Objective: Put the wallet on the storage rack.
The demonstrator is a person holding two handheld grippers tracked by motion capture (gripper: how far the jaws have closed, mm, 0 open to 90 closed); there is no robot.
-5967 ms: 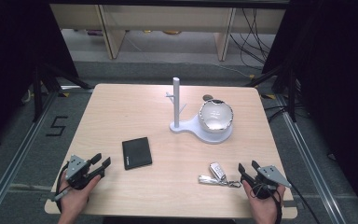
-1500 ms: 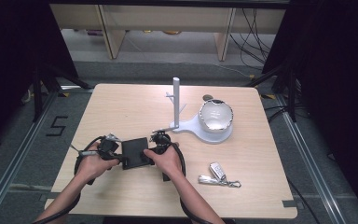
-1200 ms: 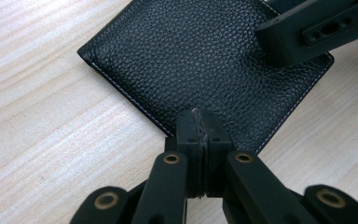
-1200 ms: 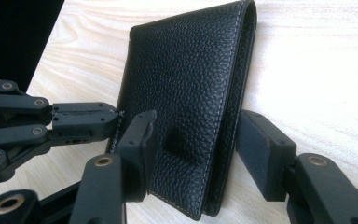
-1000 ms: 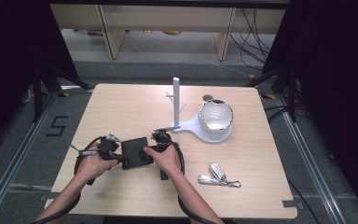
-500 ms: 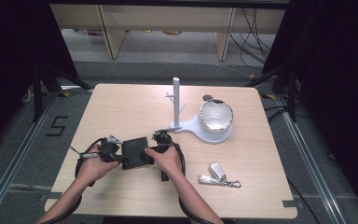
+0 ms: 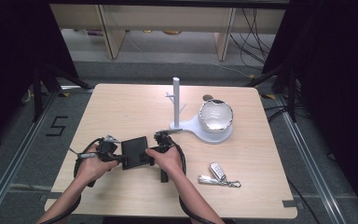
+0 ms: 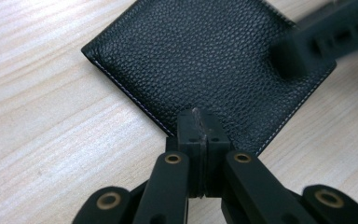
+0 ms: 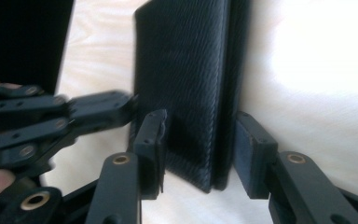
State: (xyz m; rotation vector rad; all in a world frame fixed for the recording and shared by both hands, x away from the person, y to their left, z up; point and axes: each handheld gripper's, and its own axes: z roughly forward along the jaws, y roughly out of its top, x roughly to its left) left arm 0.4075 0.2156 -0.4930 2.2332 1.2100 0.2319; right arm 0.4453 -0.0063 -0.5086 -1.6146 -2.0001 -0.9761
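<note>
Left tongs [image 8: 198,122] are pressed tight together, their tips resting on the near corner of the black wallet [image 8: 205,65], which lies flat on the pale wooden table [image 8: 37,116] in the left gripper view. From above, those same left tongs [image 7: 117,156] sit at the wallet's [image 7: 136,152] left edge, with the person's left hand [image 7: 92,164] wrapped around the gripper body.

Over on the other side, the right tongs [image 9: 198,140] have just been closing, and the wallet [image 9: 186,93] stands between the two jaws. The pads are close to its faces, yet a sliver of gap shows on either side, so no firm pinch to call here. In the right gripper view the left tongs [image 9: 126,109] poke in from the left and meet the wallet's edge.

High view again: the right tongs [image 7: 154,150] come in at the wallet's right edge, right hand [image 7: 167,158] behind them. The wallet sits near the front of the table [image 7: 121,107], towards the left. A set of keys with a fob [image 7: 219,174] lies well apart to the right, and a white stand with a round shiny bowl [image 7: 216,116] stands farther back.
</note>
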